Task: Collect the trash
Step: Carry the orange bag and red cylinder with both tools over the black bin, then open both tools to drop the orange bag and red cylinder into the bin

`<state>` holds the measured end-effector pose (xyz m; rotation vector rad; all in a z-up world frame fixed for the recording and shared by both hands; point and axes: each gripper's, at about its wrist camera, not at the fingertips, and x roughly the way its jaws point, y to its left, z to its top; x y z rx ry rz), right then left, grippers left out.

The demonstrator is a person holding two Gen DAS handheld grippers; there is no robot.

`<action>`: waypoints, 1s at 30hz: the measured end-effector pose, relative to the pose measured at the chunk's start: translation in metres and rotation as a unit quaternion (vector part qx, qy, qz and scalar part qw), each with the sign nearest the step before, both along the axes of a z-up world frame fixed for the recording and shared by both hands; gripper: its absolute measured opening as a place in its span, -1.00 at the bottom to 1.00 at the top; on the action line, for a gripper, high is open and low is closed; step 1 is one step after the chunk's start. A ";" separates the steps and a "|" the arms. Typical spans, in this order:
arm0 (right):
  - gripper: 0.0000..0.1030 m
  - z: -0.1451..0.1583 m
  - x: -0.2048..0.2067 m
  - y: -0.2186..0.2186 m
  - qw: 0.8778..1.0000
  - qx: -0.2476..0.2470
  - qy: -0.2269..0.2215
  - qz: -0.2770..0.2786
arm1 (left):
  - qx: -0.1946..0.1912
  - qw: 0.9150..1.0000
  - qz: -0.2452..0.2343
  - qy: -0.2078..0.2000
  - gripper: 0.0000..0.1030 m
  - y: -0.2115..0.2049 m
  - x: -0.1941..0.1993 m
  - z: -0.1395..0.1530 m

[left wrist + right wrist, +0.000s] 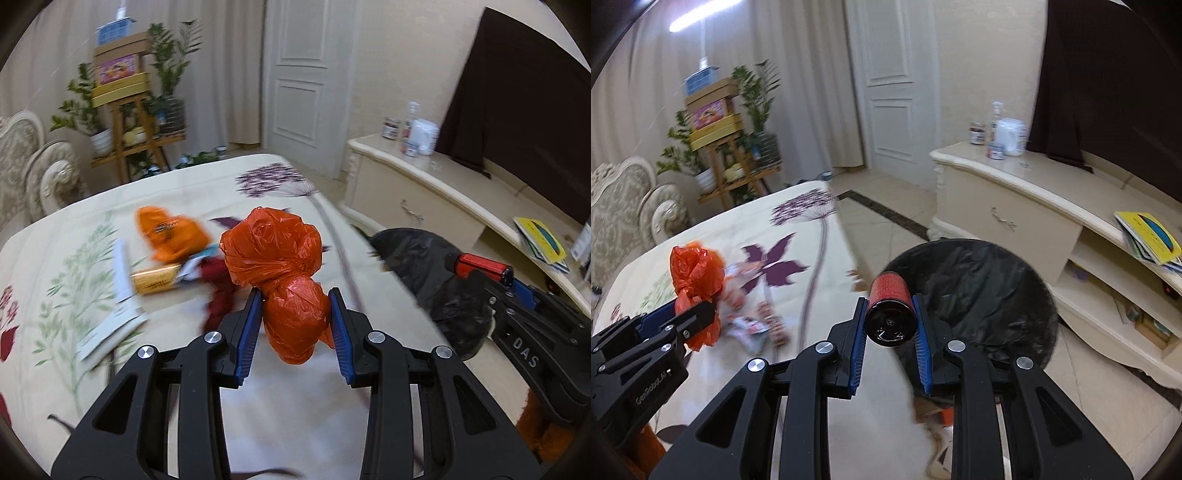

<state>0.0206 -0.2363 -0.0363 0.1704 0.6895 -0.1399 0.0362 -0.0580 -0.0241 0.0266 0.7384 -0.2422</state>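
Clamped between the blue pads of my left gripper is a knotted orange plastic bag, its lower bulge squeezed by both pads and its crumpled upper part standing above the fingertips. My right gripper is likewise closed on a load: a red cylindrical can with a black end cap, lying along the fingers with the cap facing the camera.

Landmark: the black-lined bin, which stands on the tiled floor.
- The red can hangs at the near left rim of the bin, partly over its black liner.
- The orange bag is left of the bin, over the edge of the floral tablecloth.
- Farther left of the bin, on the cloth, lie remaining litter pieces: an orange wrapper, a yellow packet, a dark red wrapper and white paper, all blurred.
- Right of and behind the bin runs a cream cabinet bearing bottles and jars and a yellow booklet.
- Far behind the bin, a white door; left of that, a wooden plant stand.
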 end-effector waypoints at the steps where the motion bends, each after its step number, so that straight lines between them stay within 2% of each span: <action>1: -0.52 -0.001 0.002 -0.006 1.000 0.001 0.000 -0.006 | 0.001 1.000 -0.008 -0.001 -0.32 -0.010 0.003 0.000; 17: -0.52 -0.031 0.031 -0.078 0.997 0.020 0.013 -0.069 | 0.036 0.997 -0.068 0.005 -0.31 -0.110 0.047 -0.021; 30: -0.52 -0.042 0.042 -0.100 0.995 0.032 0.018 -0.088 | 0.051 0.995 -0.083 0.014 -0.28 -0.141 0.065 -0.034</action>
